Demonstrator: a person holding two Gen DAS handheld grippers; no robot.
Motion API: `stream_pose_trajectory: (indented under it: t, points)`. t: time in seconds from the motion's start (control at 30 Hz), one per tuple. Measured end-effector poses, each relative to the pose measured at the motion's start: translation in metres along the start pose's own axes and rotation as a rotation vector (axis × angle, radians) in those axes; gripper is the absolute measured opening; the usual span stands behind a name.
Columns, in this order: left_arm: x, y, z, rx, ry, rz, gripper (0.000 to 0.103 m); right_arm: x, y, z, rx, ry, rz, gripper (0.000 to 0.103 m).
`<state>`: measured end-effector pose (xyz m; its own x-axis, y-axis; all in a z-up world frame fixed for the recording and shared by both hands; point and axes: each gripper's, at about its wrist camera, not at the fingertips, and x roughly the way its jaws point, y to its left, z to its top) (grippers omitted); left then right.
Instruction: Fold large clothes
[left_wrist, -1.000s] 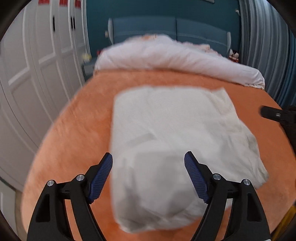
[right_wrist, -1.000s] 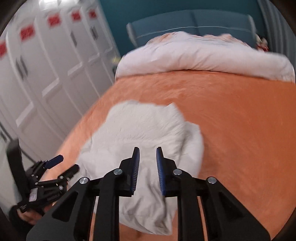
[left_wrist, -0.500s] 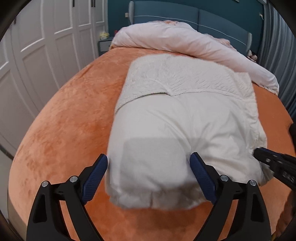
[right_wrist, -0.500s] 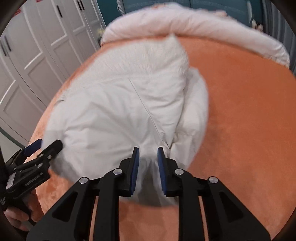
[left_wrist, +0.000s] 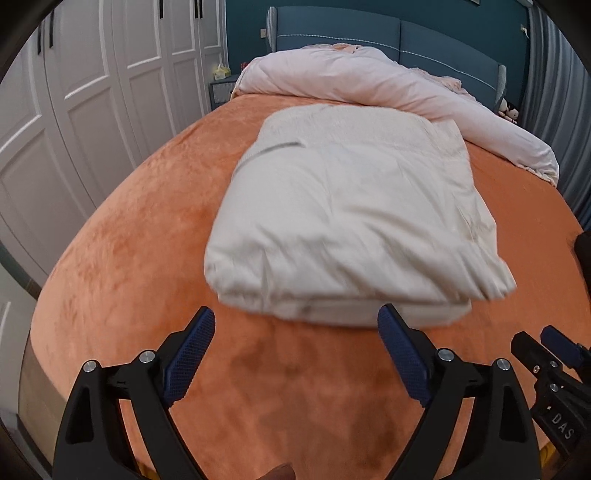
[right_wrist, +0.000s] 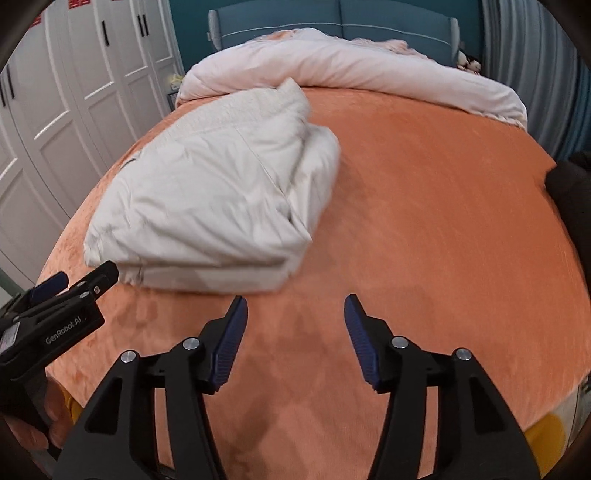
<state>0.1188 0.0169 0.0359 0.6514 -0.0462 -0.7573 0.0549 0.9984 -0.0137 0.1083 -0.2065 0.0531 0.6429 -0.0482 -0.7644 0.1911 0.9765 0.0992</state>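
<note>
Both claws gaping wide, gripping nothing: left claw (left_wrist: 295, 356), right claw (right_wrist: 295, 338) hovering near folded white garment (left_wrist: 351, 221), lying lengthwise near-to-far on orange bed (right_wrist: 424, 221).

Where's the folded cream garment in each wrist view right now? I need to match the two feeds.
Left wrist: folded cream garment fills the centre, just beyond the open left gripper.
Right wrist: folded cream garment lies left of centre, ahead-left of the open right gripper.
Shared landmark: rolled pink duvet behind it, near the headboard.
</note>
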Motion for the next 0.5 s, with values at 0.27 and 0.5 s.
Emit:
stream_pose_trajectory:
  t: [0.27,0.5]
  points:
    - [-0.014,-0.012,-0.031,0.003,0.001,-0.006,0.088,-0.013,-0.008,-0.042,0.005,0.011,-0.014,0.057]
    - [-0.012,-0.019,-0.057,0.021,0.013,0.010,0.088,-0.013,-0.006,-0.066,-0.016,0.012,-0.041,0.060]
